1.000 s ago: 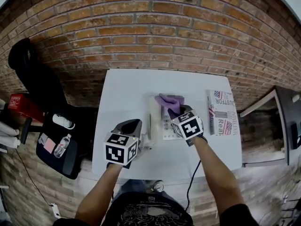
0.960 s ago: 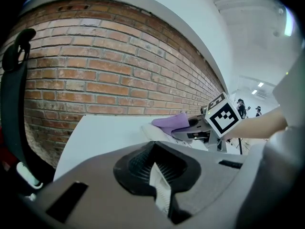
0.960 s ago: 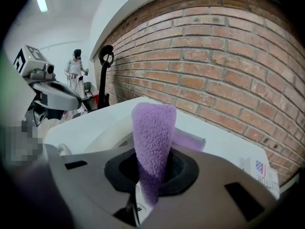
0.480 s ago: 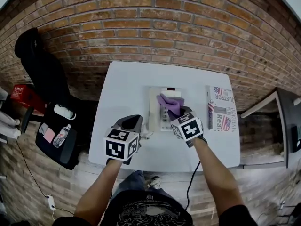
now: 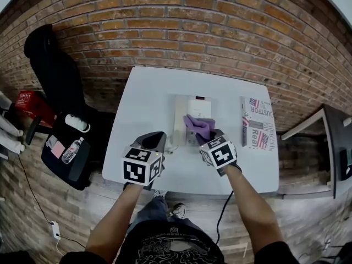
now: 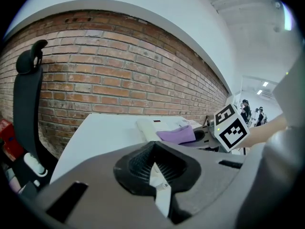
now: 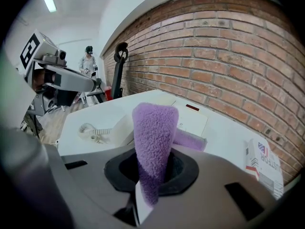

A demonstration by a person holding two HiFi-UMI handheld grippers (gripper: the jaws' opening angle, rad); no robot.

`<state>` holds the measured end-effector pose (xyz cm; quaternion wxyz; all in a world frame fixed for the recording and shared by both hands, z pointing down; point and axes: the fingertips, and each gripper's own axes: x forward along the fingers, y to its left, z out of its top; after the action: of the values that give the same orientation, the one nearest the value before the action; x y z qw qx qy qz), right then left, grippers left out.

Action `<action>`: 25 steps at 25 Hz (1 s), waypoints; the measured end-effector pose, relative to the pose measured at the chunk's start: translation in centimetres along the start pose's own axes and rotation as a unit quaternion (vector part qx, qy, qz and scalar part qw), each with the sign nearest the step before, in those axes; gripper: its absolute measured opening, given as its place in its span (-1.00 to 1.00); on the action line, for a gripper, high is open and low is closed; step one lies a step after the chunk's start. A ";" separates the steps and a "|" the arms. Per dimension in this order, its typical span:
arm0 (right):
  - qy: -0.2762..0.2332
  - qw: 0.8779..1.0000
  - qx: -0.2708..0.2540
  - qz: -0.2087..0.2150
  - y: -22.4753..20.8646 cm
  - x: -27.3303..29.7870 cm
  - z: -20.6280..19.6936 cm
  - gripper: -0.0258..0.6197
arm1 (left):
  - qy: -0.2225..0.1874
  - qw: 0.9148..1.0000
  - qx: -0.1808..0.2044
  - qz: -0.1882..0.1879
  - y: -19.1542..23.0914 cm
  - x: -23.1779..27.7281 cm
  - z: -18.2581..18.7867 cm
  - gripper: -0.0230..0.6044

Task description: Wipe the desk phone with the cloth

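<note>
**Head view.** A white table (image 5: 148, 100) is set against a brick wall (image 5: 181, 32). The desk phone (image 5: 197, 108) is seen lying mid-table. A printed booklet (image 5: 257, 124) is laid to its right, apart from it. The purple cloth (image 5: 198, 125) is spread over the phone's near half, with the right gripper (image 5: 206, 135) at its near end. The left gripper (image 5: 153, 144) is held over the table's near edge, just left of the phone.

**Left gripper view.** The jaws are seen closed together, with nothing caught between them. Phone and cloth are seen beyond on the table.

**Right gripper view.** The jaws are clamped on a fold of the cloth, which stands up out of them. Its far end is laid on the phone body. A coiled cord (image 7: 93, 130) is seen at the phone's left side.
</note>
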<state>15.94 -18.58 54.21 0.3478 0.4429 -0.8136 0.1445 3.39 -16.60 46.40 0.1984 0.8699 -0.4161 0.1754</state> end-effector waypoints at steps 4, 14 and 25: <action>0.004 1.000 -0.002 0.008 0.9 -0.5 -0.9 -0.78 | -0.002 1.000 0.000 0.003 -0.6 -0.5 -0.4 -0.91; 0.026 0.999 -0.016 0.045 3.6 -2.3 -4.0 -0.78 | -0.003 1.000 -0.002 0.008 -1.8 -1.6 -1.6 -0.91; 0.018 0.998 -0.041 0.042 3.6 -4.8 -3.8 -0.78 | -0.002 1.000 0.002 0.005 -2.9 -1.6 -2.0 -0.91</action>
<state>16.35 -11.52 53.86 0.3737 0.3914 -0.8303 0.1331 4.48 -12.88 46.82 0.1952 0.8687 -0.4200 0.1759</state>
